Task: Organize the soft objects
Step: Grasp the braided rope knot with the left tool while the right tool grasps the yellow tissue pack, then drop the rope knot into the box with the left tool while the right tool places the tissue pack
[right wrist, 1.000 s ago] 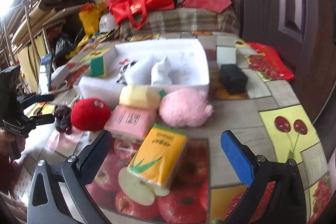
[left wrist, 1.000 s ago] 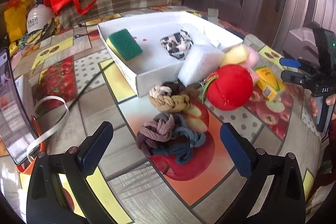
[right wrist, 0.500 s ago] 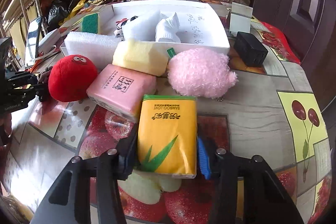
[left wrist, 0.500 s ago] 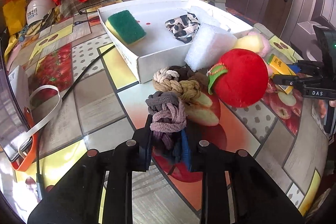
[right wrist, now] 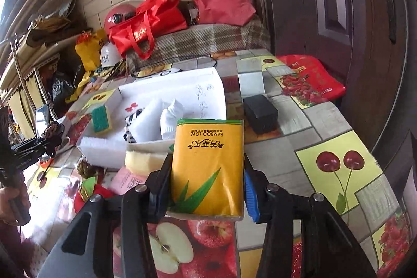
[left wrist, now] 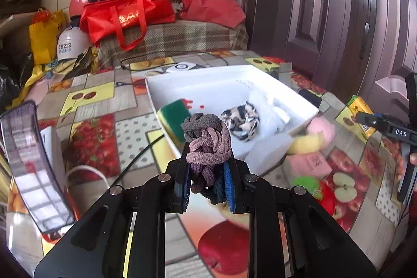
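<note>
Left tool (left wrist: 207,181) clamping braided hair ties (left wrist: 207,142), right tool (right wrist: 206,189) gripping tissue pack (right wrist: 208,166)

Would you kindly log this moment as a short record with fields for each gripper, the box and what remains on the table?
left gripper: shut on the bundle of hair ties, lifted above the table
right gripper: shut on the yellow tissue pack, lifted
white box: holds green sponge, leopard-print scrunchie, white foam block
beside box: yellow sponge, pink tissue pack, pink plush, red plush
table: fruit-print cloth; black box lies right of the white box
</note>
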